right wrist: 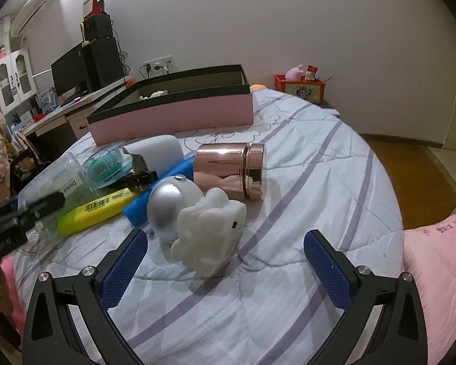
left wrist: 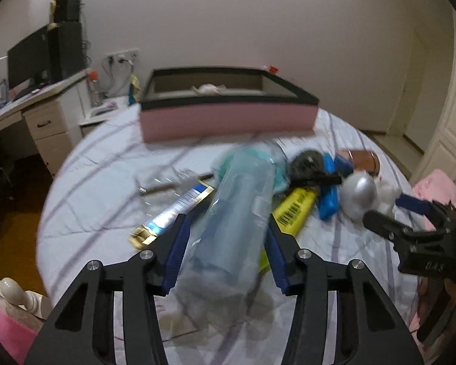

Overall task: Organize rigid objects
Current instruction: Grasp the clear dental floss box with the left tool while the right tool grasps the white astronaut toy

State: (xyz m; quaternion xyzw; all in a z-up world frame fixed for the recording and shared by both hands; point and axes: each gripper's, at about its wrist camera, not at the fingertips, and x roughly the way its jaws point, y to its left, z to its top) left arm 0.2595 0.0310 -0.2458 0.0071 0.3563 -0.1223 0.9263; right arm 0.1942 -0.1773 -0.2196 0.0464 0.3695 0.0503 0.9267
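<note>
Clear plastic tube (left wrist: 237,213) lies in the pile on the striped quilt (right wrist: 288,273), long axis pointing roughly away from the left gripper (left wrist: 225,234), teal part at its far end. Blurred in the left wrist view, so contents are hard to read.

Handling, as a guess: thin-walled, light, smooth. Likely slippery on the blue pads and will flex or pop if squeezed hard. Best hold is mid-body across the short axis, square to the wall, moderate force.

Left jaws flank the tube on both sides, narrowed around it. Cannot tell whether the pads actually bear on the wall; a sliver of gap seems to show on each side, so I'd call it not gripped yet.

Neighbours are tight: yellow highlighter (right wrist: 97,210) touches the tube's right side and partly runs under it, foil tube (left wrist: 173,213) sits just beside the left finger. Lifting may drag either.

Right gripper (right wrist: 225,267) is wide open and empty, hovering over the quilt with the white bunny figure (right wrist: 209,231) between its fingers, not touched. Silver ball (right wrist: 164,210) leans against the bunny; copper tin (right wrist: 231,170) lies on its side just behind.

Pink box (right wrist: 173,118) with a black rim sits at the far side of the bed, open-topped, probably the drop target.
</note>
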